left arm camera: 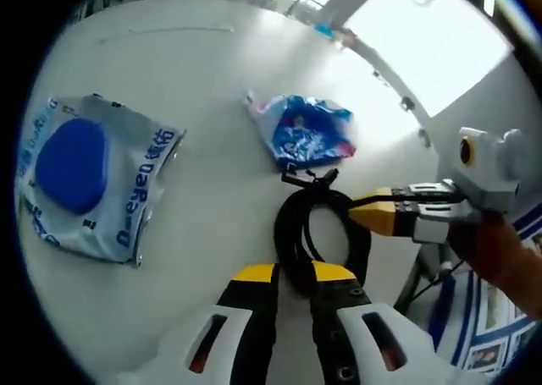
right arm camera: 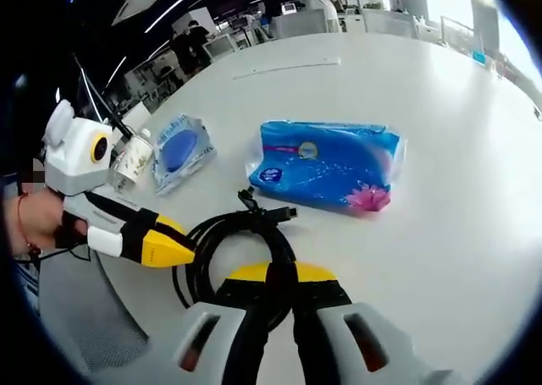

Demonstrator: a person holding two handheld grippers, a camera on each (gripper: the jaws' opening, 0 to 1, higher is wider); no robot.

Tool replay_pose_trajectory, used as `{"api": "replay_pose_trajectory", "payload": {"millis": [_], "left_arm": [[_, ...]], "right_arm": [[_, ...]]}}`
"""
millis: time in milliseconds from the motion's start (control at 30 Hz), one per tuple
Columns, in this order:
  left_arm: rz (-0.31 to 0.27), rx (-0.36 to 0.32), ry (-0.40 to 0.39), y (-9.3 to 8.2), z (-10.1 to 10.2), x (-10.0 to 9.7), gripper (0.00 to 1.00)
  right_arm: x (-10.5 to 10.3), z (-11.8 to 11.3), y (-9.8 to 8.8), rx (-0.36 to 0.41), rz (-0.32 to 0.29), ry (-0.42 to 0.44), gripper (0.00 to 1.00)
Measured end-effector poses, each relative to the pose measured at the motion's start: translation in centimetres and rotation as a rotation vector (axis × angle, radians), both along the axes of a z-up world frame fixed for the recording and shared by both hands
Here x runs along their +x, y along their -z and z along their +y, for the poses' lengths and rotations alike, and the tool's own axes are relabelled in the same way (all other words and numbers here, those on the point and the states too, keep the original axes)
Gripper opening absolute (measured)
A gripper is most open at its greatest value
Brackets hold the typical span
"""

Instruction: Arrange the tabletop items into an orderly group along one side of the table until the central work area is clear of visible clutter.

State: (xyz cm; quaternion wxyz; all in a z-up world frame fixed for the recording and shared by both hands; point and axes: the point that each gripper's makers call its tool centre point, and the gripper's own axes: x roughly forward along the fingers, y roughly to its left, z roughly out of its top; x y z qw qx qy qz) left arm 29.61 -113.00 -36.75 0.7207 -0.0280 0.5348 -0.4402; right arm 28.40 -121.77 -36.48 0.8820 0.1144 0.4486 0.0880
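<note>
A coiled black cable (left arm camera: pixel 292 224) lies on the white round table (left arm camera: pixel 203 72), its plug ends pointing at a blue tissue pack (left arm camera: pixel 306 131). My left gripper (left arm camera: pixel 294 273) is shut on the coil's near side. My right gripper (left arm camera: pixel 360 209) comes in from the right, its yellow tips closed on the coil's right edge. In the right gripper view my right gripper (right arm camera: pixel 279 275) pinches the cable (right arm camera: pixel 241 228), and my left gripper (right arm camera: pixel 182 251) holds it from the left. The tissue pack (right arm camera: pixel 326 165) lies just beyond the coil.
A wet-wipe pack with a blue lid (left arm camera: pixel 85 178) lies apart at the left, and it also sits (right arm camera: pixel 179 152) near the table edge beside a paper cup (right arm camera: pixel 131 161). The table's rim (left arm camera: pixel 398 97) curves close past the tissue pack. People stand far behind the table.
</note>
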Motion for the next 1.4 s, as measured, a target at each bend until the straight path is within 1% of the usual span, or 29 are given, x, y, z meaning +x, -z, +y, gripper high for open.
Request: {"api": "replay_pose_trajectory", "payload": {"millis": [267,700,1000,1233,1300,1400], "left_arm": [[0.000,-0.011,-0.006,-0.3,0.1,0.1,0.10],[-0.029,-0.033,0.016,-1.1,-0.3,0.3,0.19],[-0.058,-0.048,0.031,-1.5,0.0,0.5,0.25],[-0.074,-0.066,0.040,-2.0,0.1,0.4,0.32],[-0.081,-0.072,0.046,-2.1,0.1,0.4,0.33],[-0.081,-0.080,0.050,-2.3,0.3,0.3,0.36]], "right_arm": [[0.1,0.2,-0.2,-0.006,-0.006,-0.009,0.08],[0.0,-0.1,-0.4,-0.010,-0.018,-0.006,0.13],[-0.2,-0.1,-0.7,-0.012,-0.029,-0.005,0.16],[-0.2,0.0,-1.0,-0.014,-0.040,-0.003,0.17],[-0.1,0.0,-1.1,-0.016,-0.045,-0.003,0.18],[-0.1,0.0,-1.3,-0.016,-0.053,-0.004,0.19]]}}
